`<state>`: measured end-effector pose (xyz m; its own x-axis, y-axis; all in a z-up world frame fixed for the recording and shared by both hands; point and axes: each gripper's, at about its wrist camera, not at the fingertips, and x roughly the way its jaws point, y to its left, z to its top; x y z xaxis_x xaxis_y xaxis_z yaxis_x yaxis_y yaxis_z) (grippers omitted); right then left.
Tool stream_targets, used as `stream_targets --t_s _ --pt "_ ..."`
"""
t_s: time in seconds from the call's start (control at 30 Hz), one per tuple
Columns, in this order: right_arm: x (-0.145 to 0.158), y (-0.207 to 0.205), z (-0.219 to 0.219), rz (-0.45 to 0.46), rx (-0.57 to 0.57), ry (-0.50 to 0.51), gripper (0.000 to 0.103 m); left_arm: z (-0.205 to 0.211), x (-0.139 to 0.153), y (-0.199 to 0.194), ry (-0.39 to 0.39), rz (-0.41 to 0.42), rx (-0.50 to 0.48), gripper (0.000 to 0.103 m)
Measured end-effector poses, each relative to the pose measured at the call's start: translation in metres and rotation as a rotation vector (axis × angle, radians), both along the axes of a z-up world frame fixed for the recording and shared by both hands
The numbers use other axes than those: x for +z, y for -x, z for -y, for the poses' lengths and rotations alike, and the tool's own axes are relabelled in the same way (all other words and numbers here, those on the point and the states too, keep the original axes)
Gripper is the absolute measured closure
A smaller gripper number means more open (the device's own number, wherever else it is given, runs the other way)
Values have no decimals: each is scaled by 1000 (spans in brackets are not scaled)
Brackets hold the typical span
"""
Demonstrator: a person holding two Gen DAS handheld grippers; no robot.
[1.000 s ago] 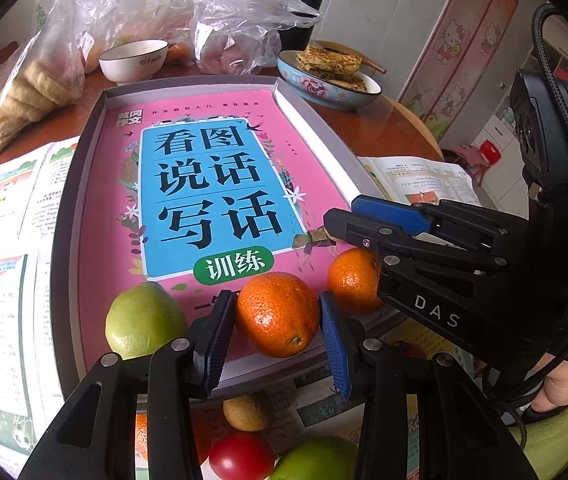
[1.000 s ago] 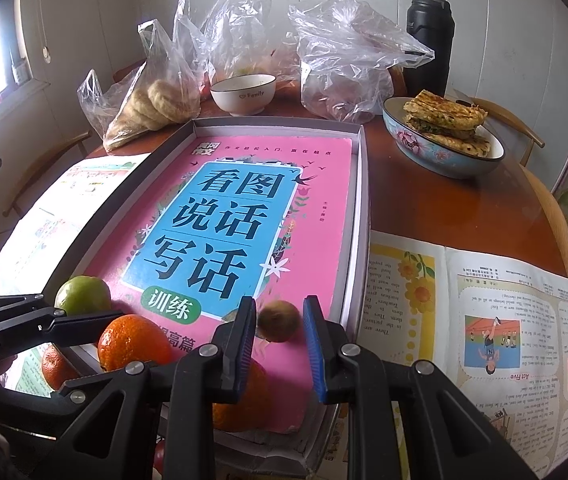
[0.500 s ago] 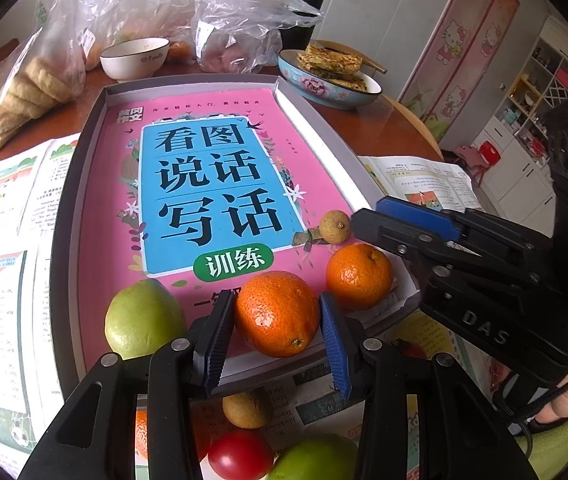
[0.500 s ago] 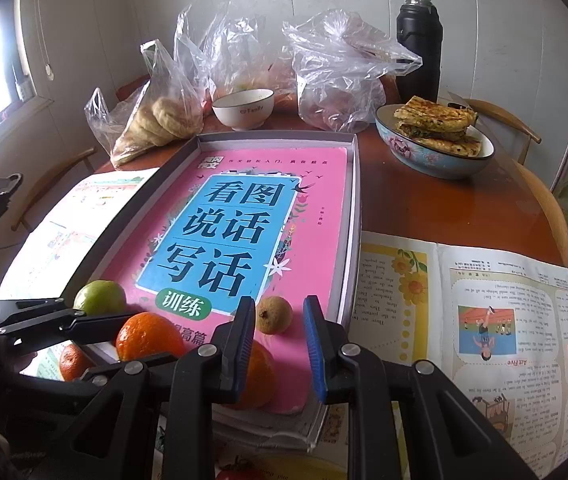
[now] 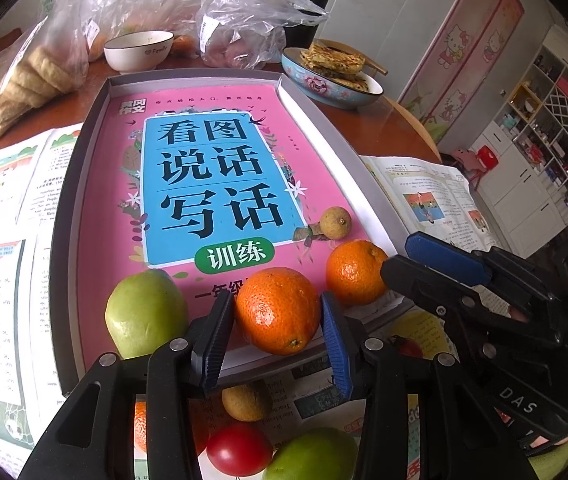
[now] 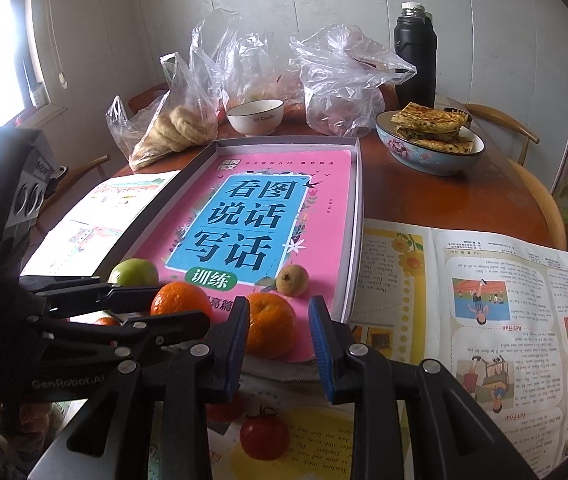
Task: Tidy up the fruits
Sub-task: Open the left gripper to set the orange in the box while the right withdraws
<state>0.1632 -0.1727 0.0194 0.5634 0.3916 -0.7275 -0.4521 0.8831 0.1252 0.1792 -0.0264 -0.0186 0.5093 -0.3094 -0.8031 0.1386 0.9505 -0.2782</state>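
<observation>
The left gripper [image 5: 278, 338] is clamped on a large orange [image 5: 278, 310] at the near edge of the tray [image 5: 84, 184], its pads pressing both sides of the fruit. Just left of it a green pear [image 5: 146, 314] touches the finger; to its right sits a smaller orange [image 5: 356, 272], and beyond that a small brown fruit [image 5: 335, 221] lies on the pink book [image 5: 212, 176]. The right gripper [image 6: 278, 344] stands empty, its jaws having just opened a little and now slightly apart, with the smaller orange ahead of them and nothing between the pads.

The risks are rolling and knocking. The book's glossy cover gives round fruit little hold, so a careless release likely sends the orange off the low near edge toward the tomato [image 5: 238, 449] below. A sideways swing of the left gripper could shove the pear. The two grippers sit close together and could collide.
</observation>
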Motion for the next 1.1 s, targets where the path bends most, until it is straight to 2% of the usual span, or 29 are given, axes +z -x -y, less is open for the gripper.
stream_targets --t_s 0.5,1.1 --pt "3 12 1 4 16 -3 69 -2 1 3 -3 -7 12 53" --pt "8 13 7 8 15 -8 64 -5 6 8 0 0 30 52"
